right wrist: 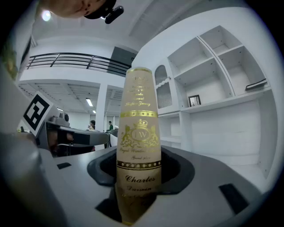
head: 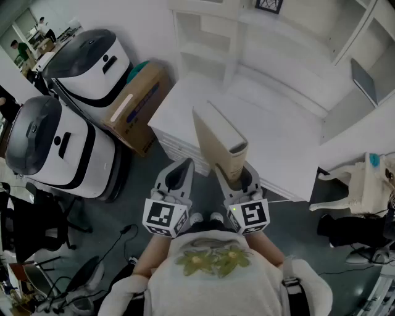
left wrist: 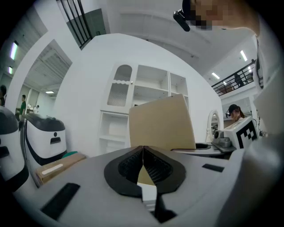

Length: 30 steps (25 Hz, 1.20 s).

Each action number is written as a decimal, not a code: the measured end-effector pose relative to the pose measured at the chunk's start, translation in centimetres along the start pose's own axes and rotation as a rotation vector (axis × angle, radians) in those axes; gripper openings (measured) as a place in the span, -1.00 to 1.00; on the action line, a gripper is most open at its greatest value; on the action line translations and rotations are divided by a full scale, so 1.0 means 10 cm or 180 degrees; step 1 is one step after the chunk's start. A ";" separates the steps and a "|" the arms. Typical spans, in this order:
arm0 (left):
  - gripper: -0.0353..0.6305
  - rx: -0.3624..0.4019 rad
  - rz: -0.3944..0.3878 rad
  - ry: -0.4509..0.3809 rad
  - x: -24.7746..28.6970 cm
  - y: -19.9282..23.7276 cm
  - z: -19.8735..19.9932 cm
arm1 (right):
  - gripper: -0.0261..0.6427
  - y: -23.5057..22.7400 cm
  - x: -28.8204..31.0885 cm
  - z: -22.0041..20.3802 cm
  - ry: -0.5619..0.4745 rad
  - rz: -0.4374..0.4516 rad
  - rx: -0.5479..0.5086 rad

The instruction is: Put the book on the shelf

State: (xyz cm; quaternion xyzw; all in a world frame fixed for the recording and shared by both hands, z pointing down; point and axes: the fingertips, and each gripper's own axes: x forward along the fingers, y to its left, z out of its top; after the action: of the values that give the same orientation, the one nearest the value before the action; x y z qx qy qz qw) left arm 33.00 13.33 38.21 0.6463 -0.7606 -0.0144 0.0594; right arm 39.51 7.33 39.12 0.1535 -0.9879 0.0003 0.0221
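The right gripper [head: 238, 180] pinches the book [head: 217, 139] upright, spine toward itself, probably for sliding onto the shelf [head: 234, 49]. The left gripper [head: 177, 178] idles beside it; its jaws are pressed together on nothing.

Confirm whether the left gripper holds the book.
No: the left gripper is shut and empty, while the right gripper clamps the book.

Tally as seen:
- One book [head: 217, 145] is counted.
- Two grippers are counted: left gripper [head: 179, 168] and right gripper [head: 239, 173].
- Two white-and-black machines [head: 52, 145] are noted.
- One cardboard box [head: 139, 105] is logged.
- One white table [head: 290, 154], one shelf unit [head: 203, 37] and one framed picture [head: 269, 5] are counted.
- Two people [right wrist: 92, 124] are made out far off in the right gripper view, too small for more to be told.
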 end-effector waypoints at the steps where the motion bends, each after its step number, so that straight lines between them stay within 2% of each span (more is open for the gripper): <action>1: -0.81 -0.0006 0.0004 -0.0001 -0.02 0.04 -0.01 | -0.26 0.04 0.02 0.01 -0.0008 0.0009 0.0010; 6: -0.81 -0.0037 -0.0009 0.0002 -0.07 0.21 -0.04 | -0.26 0.19 0.13 0.02 -0.0090 0.0051 0.0121; 10: -0.81 -0.0073 -0.0104 0.0039 -0.07 0.24 -0.10 | -0.26 0.24 0.18 -0.05 -0.0049 0.0029 0.0206; 15: -0.81 -0.0108 -0.0106 0.0095 -0.05 0.41 -0.16 | -0.26 0.33 0.35 -0.16 0.0019 0.0091 0.0250; 22: -0.81 -0.0111 -0.0028 0.0168 0.12 0.85 -0.25 | -0.26 0.30 0.82 -0.20 0.0004 0.0088 0.0259; 26: -0.81 -0.0063 -0.0079 0.0196 0.30 1.09 -0.20 | -0.26 0.22 1.17 -0.19 -0.0011 0.0063 0.0275; 30: -0.81 -0.0008 -0.0011 0.0208 0.47 1.42 -0.09 | -0.26 0.14 1.55 -0.13 -0.0091 0.0053 0.0303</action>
State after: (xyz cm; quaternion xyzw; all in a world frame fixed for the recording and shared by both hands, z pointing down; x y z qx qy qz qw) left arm 18.41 11.11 40.85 0.6477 -0.7571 0.0056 0.0851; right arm 24.39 3.96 41.10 0.1462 -0.9882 0.0454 0.0006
